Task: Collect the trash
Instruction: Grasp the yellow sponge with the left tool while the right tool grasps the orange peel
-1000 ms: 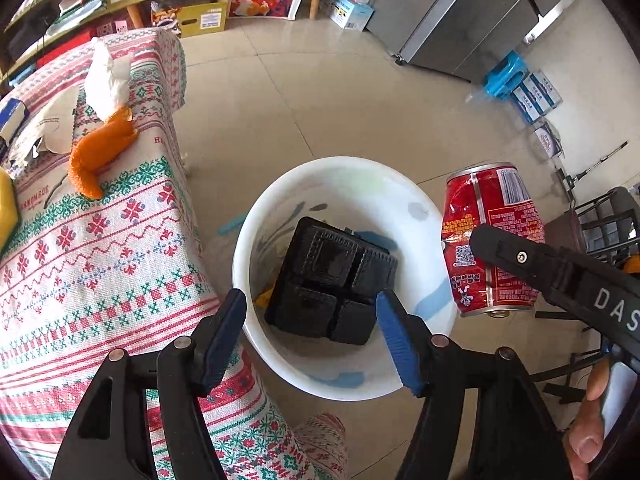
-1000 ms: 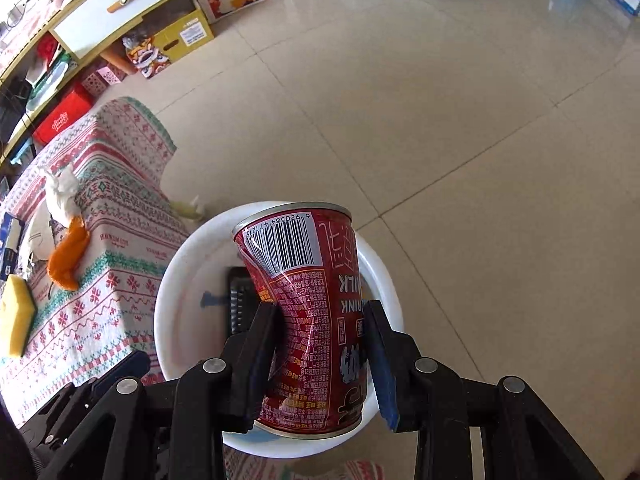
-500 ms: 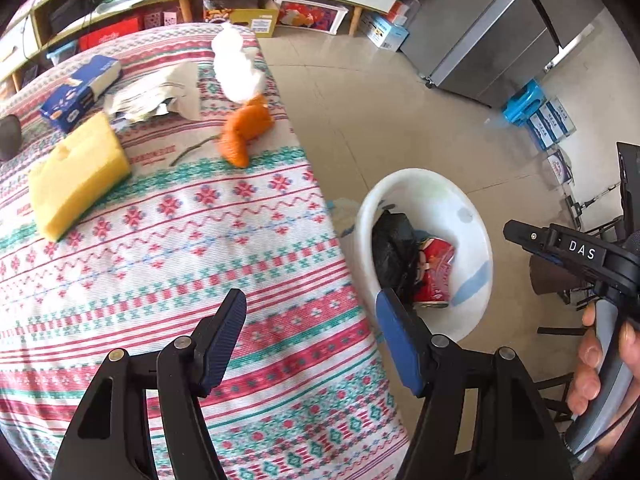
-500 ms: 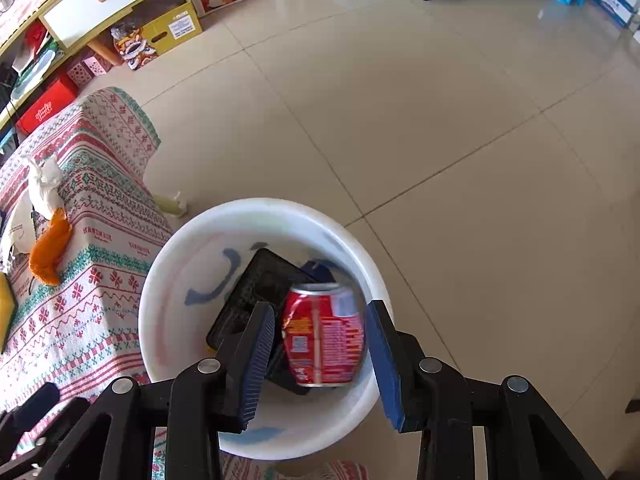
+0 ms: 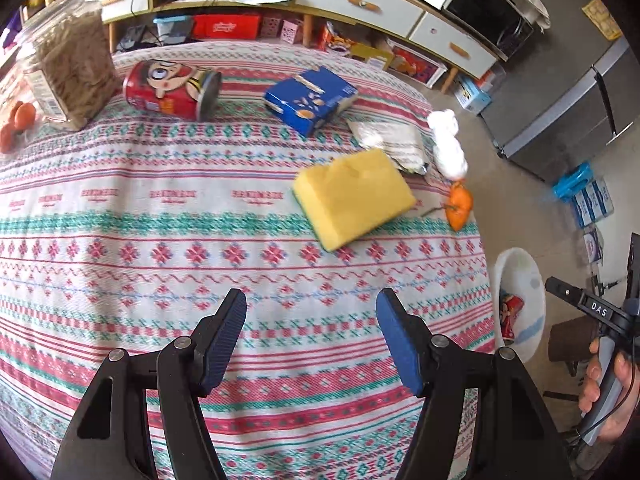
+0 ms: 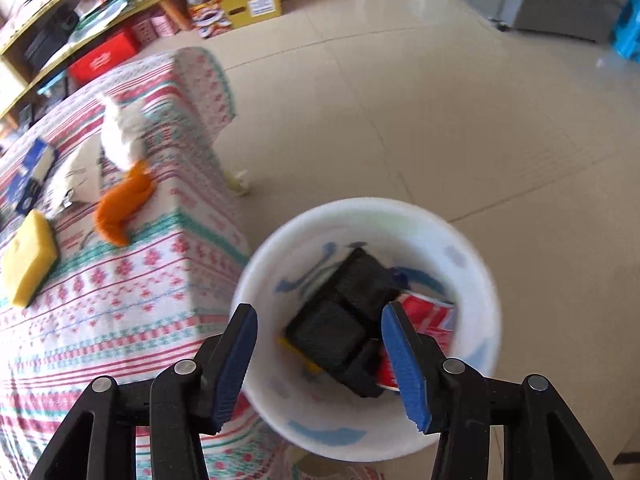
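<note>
Both tongs are empty! Right tongs hang over the white bin on the floor, blue pads spread, having just been opening, nothing between them. Down inside the bin lie the red can and a black tray, the can on the tray's right. Left tongs hover above the patterned bench, jaws parted and bare. Beyond them sit a yellow sponge, an orange peel near the right edge, a white tissue wad, a blue box and another red can on its side at the far left.
</note>
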Available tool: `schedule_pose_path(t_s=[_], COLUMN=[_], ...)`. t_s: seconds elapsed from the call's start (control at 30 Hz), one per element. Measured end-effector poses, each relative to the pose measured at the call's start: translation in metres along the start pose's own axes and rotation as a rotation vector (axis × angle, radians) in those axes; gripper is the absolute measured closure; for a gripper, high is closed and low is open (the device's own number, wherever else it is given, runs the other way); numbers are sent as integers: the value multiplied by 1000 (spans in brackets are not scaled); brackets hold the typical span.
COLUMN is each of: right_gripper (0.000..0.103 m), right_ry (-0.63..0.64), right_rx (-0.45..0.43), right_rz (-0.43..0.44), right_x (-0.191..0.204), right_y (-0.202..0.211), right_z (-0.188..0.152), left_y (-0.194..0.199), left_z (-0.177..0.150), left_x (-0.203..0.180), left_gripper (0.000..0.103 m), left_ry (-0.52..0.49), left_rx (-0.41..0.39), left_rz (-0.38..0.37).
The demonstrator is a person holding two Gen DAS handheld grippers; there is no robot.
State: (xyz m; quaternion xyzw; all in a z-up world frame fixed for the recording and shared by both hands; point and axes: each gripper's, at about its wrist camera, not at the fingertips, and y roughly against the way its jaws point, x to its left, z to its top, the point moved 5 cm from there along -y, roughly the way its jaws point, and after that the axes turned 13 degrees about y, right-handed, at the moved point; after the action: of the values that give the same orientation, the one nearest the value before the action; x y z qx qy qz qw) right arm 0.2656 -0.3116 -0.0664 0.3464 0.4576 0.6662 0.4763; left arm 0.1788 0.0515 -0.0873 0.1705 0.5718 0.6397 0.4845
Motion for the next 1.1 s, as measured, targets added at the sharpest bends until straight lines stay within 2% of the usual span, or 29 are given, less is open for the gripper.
schedule_pose_path(t_s=[0.17,0.33,0.4,0.53,0.63,0.77,0.87,0.9,0.93,1.0,1.1], right_gripper=[41,41,41,41,41,41,42,45,56,74,83], right_ry=[-41,-85,-118,-186,-226,-212,-188,-183,-178,-191,-201], right_rx=[17,17,15,18,21,1,4,10,24,41,43], right_rz=[184,252,290,333,372,374,354,352,345,347,352], right_x=[35,61,66,72,78,93,102,104,106,105,103], right_y=[-19,-34,-41,-57,-68,-76,-85,-89,-94,-100,-92], right_z=[16,34,43,55,62,77,83,84,84,81,80], left_y=[1,-15,-24,-35,-49,-67,-76,-76,-75,-73,-67], left_z=[17,28,33,36,36,41,43,44,44,42,38], left_x=[-5,-43,-54,-70,-77,-78,-75,-73,-72,-69,-66], left_gripper=[33,28,26,26,25,25,24,25,25,34,41], left_ry=[-59,-194,-256,-381,-453,-517,-508,-496,-485,-471,-441], left_rx=[-30,-43,-44,-50,-21,-25,-16,-21,-29,-38,-55], left_rz=[-25,-12,24,56,67,128,101,89,78,59,52])
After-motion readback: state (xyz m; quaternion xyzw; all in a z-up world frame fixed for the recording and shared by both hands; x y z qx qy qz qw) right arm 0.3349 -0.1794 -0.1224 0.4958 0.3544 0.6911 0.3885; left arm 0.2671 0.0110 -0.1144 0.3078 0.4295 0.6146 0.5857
